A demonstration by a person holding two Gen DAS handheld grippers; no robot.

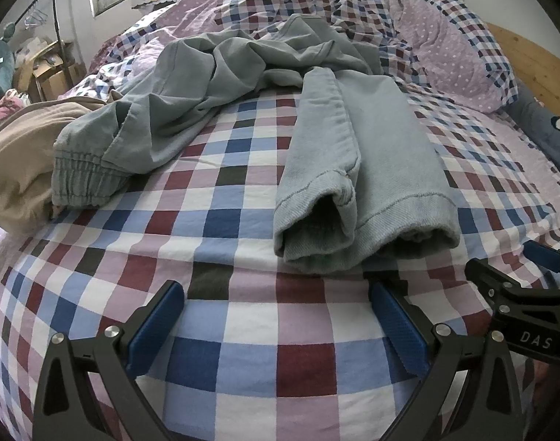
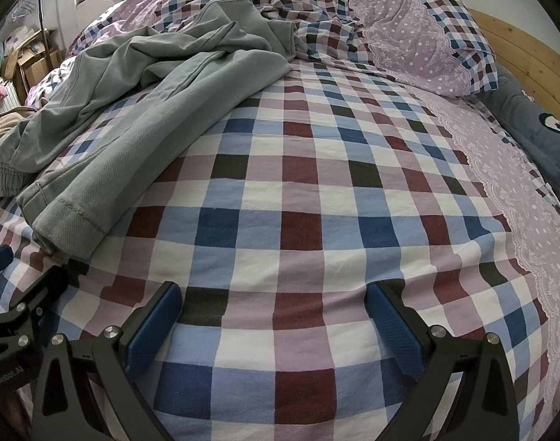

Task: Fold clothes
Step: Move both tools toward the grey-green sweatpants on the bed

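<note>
Lying rumpled on the checked sheet (image 2: 298, 183), grey twill trousers (image 1: 361, 139) (both grippers' fingers spread, empty).

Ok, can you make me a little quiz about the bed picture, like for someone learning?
1. True or false: the left tool is holding the grey-green trousers.
2. What lies left of the trousers: A) beige garment B) a book C) a cup?
3. Fill in: the checked bedsheet under the right tool has a pattern of ____.

Key: 1 false, both tools are open and empty. 2 A. 3 squares.
</note>
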